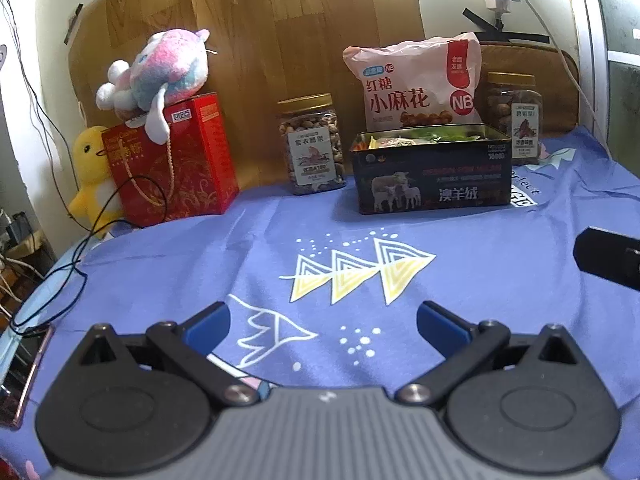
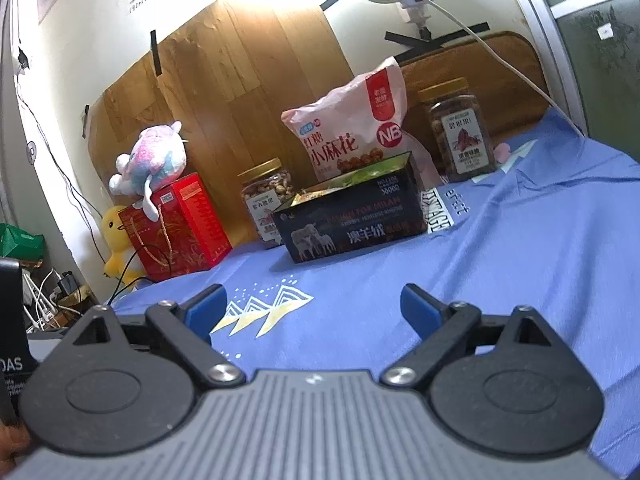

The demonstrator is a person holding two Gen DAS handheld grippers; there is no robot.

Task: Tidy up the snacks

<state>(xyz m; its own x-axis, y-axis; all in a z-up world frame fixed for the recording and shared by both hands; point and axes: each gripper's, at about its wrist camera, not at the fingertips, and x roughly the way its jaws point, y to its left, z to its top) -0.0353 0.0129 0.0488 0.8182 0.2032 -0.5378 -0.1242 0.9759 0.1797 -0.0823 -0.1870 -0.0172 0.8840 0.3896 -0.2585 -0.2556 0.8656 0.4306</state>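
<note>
The left tool (image 1: 323,322) has its jaws spread wide, with nothing between the blue pads (image 1: 208,325). It tilts down toward the surface (image 1: 480,264) and hangs above it without touching. The right tool (image 2: 314,306) also stands wide open and empty, its blue pads (image 2: 418,308) well apart, and it points closer to level than the left one. At the right edge of the left wrist view a dark part of the right tool shows, beside and apart from the left.

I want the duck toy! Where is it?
In both views the yellow duck stands far left, tucked beside the red box, under the pink plush.
</note>
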